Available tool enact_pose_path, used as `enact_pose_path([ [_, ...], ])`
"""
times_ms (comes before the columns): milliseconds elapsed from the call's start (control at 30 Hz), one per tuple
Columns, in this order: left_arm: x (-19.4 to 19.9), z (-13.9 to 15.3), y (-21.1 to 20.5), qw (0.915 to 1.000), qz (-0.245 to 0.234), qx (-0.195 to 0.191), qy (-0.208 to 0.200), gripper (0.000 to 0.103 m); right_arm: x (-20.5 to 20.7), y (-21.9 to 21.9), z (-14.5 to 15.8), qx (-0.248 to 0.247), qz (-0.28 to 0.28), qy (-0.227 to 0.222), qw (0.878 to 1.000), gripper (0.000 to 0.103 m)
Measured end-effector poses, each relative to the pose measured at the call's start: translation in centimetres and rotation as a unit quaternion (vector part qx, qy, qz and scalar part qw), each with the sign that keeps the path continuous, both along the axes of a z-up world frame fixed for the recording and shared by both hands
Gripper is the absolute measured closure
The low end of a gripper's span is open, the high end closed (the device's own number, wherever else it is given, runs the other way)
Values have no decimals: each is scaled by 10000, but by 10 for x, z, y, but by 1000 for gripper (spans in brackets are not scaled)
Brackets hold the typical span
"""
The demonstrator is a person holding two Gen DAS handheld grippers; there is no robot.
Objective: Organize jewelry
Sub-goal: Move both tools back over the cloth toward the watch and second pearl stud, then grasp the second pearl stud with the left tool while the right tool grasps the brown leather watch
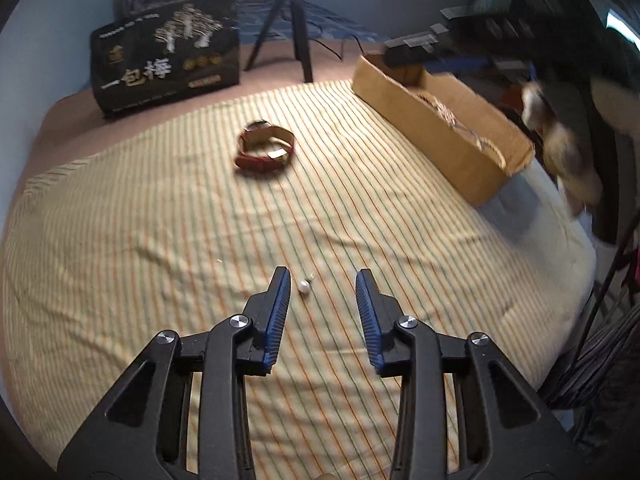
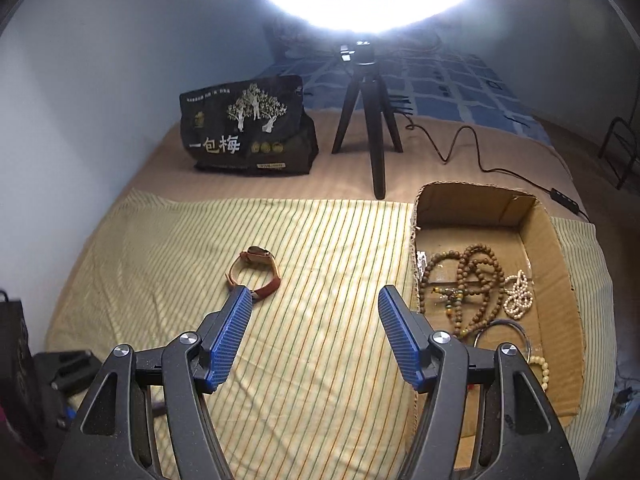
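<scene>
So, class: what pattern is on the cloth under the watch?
Thin stripes on pale yellow cloth, clearest in the right wrist view; the watch lies on it.

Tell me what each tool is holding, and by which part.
Nothing. The left tool is open above a pearl; the right tool is open, empty.

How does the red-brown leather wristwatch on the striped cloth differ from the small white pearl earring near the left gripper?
The red-brown leather wristwatch is a large closed loop far ahead on the striped cloth; the small white pearl earring is a tiny bead lying between the open left gripper's fingertips. The watch is dark, the pearl pale. Both lie outside the cardboard box.
</scene>
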State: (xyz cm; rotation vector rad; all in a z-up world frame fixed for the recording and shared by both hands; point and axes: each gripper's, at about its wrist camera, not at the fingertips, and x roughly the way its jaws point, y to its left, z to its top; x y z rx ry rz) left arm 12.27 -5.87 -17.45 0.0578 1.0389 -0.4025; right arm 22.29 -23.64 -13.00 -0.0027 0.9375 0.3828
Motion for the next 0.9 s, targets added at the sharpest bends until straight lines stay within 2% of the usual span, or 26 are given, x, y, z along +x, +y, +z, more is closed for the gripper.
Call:
enact_pose_path([
  [167, 0, -19, -5, 9998, 6, 188, 45, 75, 8, 5, -8, -2, -15, 90, 10000, 38],
  [267, 3, -29, -3, 9997, 67, 195, 102, 81, 11, 12, -14, -32, 57, 147, 9999, 38],
  [333, 5, -35, 0, 9996, 143, 184, 131, 81, 13, 18, -17, -64, 123, 172, 9998, 38],
  [600, 13, -43, 1, 9997, 183, 109, 75, 81, 24, 37, -32, -124, 258, 333, 9990, 38],
  [667, 14, -45, -2, 9997, 119, 195, 47, 93, 28, 40, -37, -114, 264, 396, 9988, 38],
  [900, 18, -49, 6, 9992, 308, 253, -17, 96, 43, 53, -57, -79, 278, 625, 9976, 38],
])
